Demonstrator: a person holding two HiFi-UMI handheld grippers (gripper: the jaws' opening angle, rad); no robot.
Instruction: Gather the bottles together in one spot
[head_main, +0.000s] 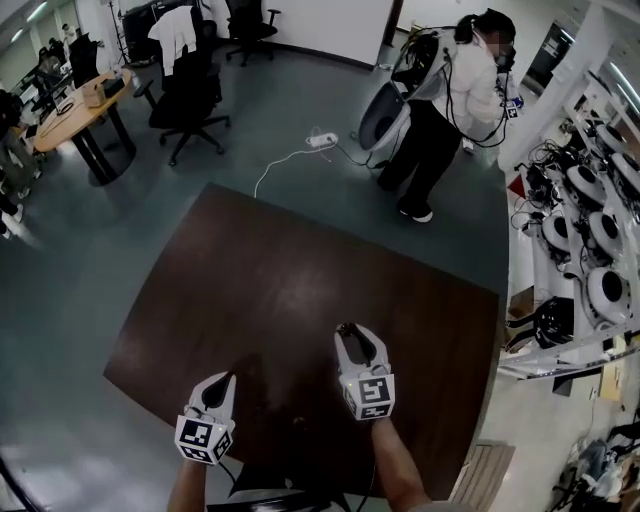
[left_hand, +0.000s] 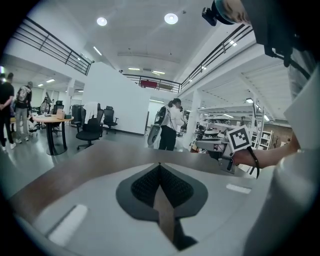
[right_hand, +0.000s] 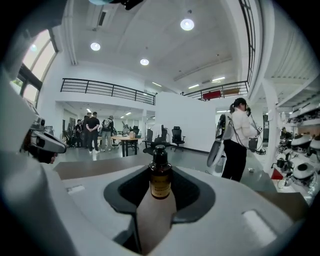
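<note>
Brown bottle (right_hand: 160, 175) stands clamped between fingers of the right gripper (head_main: 357, 338); left gripper (head_main: 224, 380) fingers meet, empty.

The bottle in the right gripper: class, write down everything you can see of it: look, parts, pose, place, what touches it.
The bottle is small, of dark brown glass as it looks, with a black cap on and a yellowish label round its body, the print too small to read. It stands upright between the jaws of the right gripper, whose dark pads press on its sides. Nothing else is seen touching it; its contents cannot be told.
</note>
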